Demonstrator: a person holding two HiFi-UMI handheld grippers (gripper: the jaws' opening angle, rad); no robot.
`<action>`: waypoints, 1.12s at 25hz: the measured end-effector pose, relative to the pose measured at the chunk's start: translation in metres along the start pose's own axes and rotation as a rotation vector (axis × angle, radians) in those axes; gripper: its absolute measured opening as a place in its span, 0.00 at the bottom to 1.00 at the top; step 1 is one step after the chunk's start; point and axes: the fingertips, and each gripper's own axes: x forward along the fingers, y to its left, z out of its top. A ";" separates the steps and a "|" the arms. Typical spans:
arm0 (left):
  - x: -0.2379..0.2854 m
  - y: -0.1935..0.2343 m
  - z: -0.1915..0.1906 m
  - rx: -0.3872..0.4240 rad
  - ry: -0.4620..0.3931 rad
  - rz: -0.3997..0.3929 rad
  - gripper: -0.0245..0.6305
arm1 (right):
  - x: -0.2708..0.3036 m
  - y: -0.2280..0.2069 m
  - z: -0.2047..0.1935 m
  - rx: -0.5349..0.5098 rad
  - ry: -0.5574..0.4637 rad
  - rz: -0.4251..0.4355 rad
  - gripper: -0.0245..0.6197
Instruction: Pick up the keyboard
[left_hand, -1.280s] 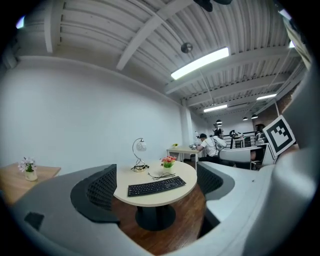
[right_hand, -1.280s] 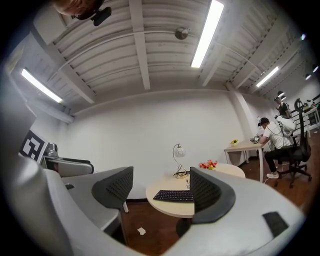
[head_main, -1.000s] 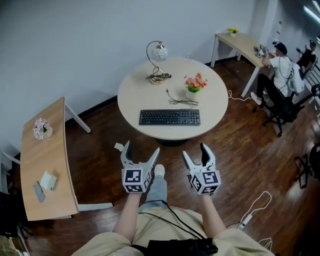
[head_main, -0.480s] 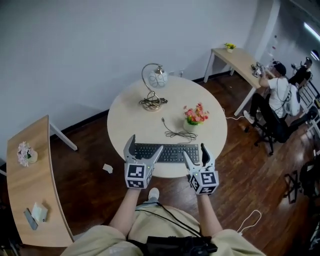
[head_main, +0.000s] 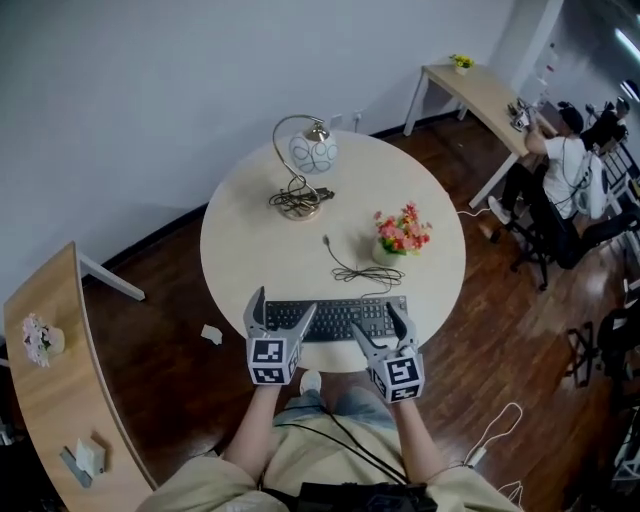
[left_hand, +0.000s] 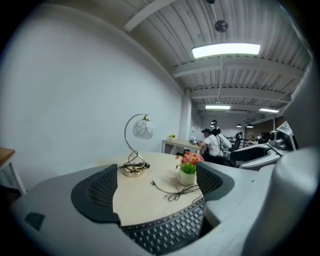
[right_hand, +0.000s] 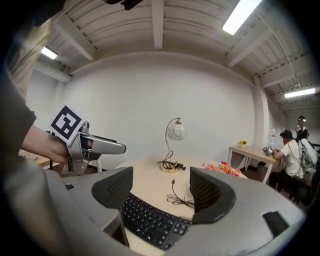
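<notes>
Keyboard (head_main: 335, 318), black, flat on table (head_main: 250, 250), left gripper (head_main: 283, 302) and right gripper (head_main: 375, 320) jaws wide apart, holding nothing.

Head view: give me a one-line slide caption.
Left gripper and right gripper, jaws apart, poised at the black keyboard on a round table with lamp and flowers.

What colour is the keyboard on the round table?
The keyboard is black, keys and frame alike. The head view shows it best.

One keyboard (head_main: 335, 318), one lamp (head_main: 305, 170), two grippers (head_main: 283, 305) (head_main: 375, 322)
</notes>
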 end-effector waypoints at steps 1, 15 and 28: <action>0.003 0.004 -0.018 -0.014 0.041 0.002 0.76 | 0.000 -0.006 -0.018 0.030 0.040 -0.008 0.60; 0.014 0.055 -0.191 -0.304 0.529 0.015 0.76 | 0.005 -0.124 -0.209 0.352 0.445 -0.039 0.60; 0.044 0.061 -0.249 -0.293 0.741 0.097 0.78 | 0.042 -0.141 -0.275 0.484 0.616 0.039 0.59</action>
